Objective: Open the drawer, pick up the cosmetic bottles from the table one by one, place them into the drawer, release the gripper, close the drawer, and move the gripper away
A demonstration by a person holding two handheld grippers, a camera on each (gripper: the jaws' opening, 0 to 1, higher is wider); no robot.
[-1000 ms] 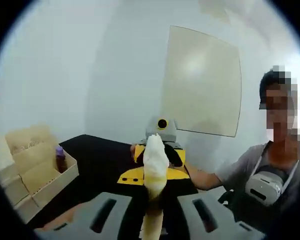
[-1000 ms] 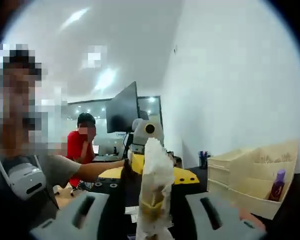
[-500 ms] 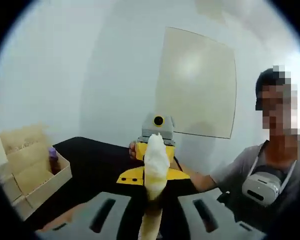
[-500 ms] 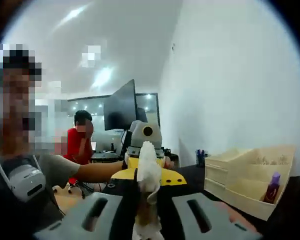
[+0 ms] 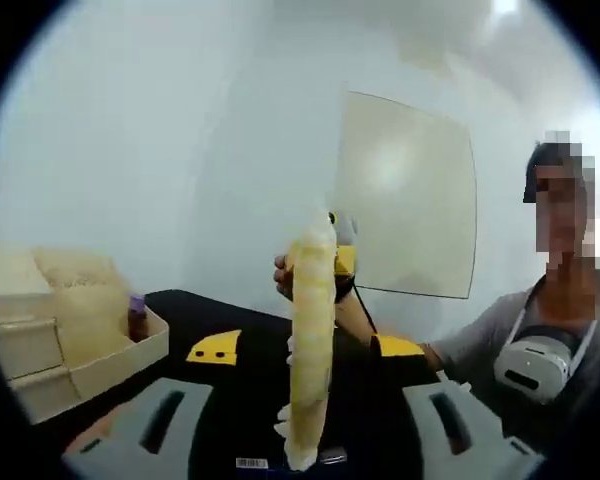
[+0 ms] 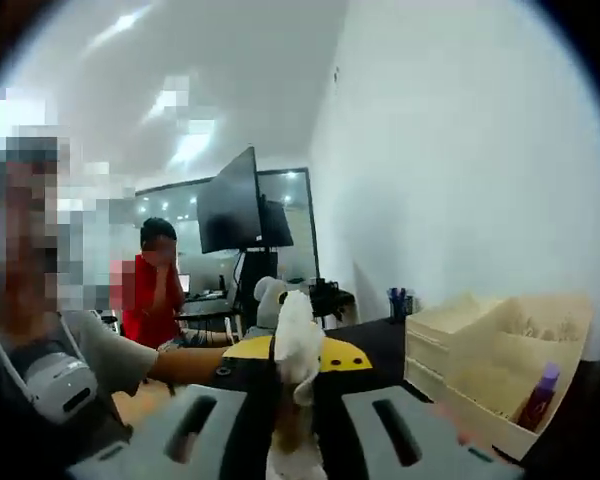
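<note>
A small purple cosmetic bottle (image 5: 137,318) (image 6: 538,395) stands upright in the open tray of a cream wooden organizer (image 5: 70,330) (image 6: 480,350), at the edge of a black table (image 5: 220,320) (image 6: 380,335). My left gripper (image 5: 302,390) is held in the air far from the bottle, its grey jaws wide apart. A cream padded strip (image 5: 310,320) rises between them. My right gripper (image 6: 295,392) has its jaws close together around a white padded strip (image 6: 298,345). The two grippers face each other: a hand (image 5: 320,285) holds one yellow body (image 5: 212,347), and the other yellow body (image 6: 345,353) lies beyond the white strip.
The person holding the grippers wears a grey shirt (image 5: 500,330) (image 6: 90,340). Behind, a person in red (image 6: 140,300) sits near a dark monitor (image 6: 230,205). A pen cup (image 6: 395,300) stands on the table. A cream board (image 5: 405,190) hangs on the white wall.
My left jaws have spread apart since half a second ago. The right jaws closed in between one second and half a second ago. Both views have shifted with the hands.
</note>
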